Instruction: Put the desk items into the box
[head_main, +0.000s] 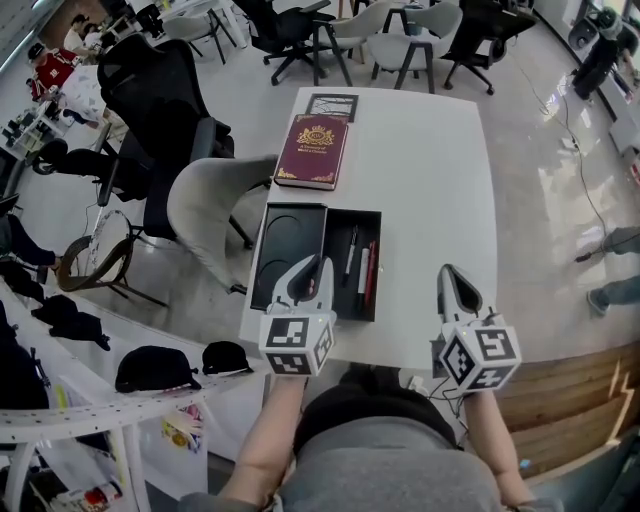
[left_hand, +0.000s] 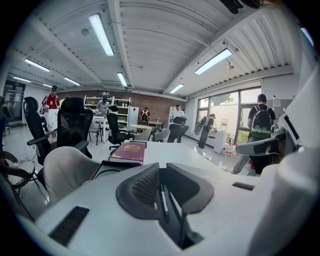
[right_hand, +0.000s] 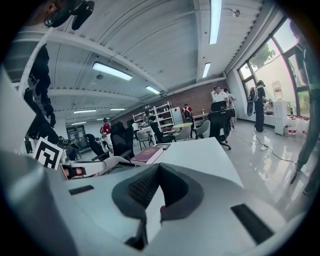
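A black box (head_main: 268, 268) lies open on the white table (head_main: 430, 190). Its right compartment holds a black pen (head_main: 350, 255), a white pen (head_main: 362, 270) and a red pen (head_main: 371, 272); the left compartment looks empty. A maroon book (head_main: 312, 150) lies beyond it, also visible as the book (left_hand: 129, 150) in the left gripper view. My left gripper (head_main: 318, 265) hovers over the box, its jaws a narrow slit apart with nothing between them; the pens (left_hand: 163, 200) show through the gap. My right gripper (head_main: 447, 270) is shut and empty above the bare table to the right of the box.
A dark framed card (head_main: 331, 106) lies at the table's far edge behind the book. A grey chair (head_main: 205, 205) and a black office chair (head_main: 150, 100) stand left of the table. Black caps (head_main: 155, 368) rest on a rack at the lower left.
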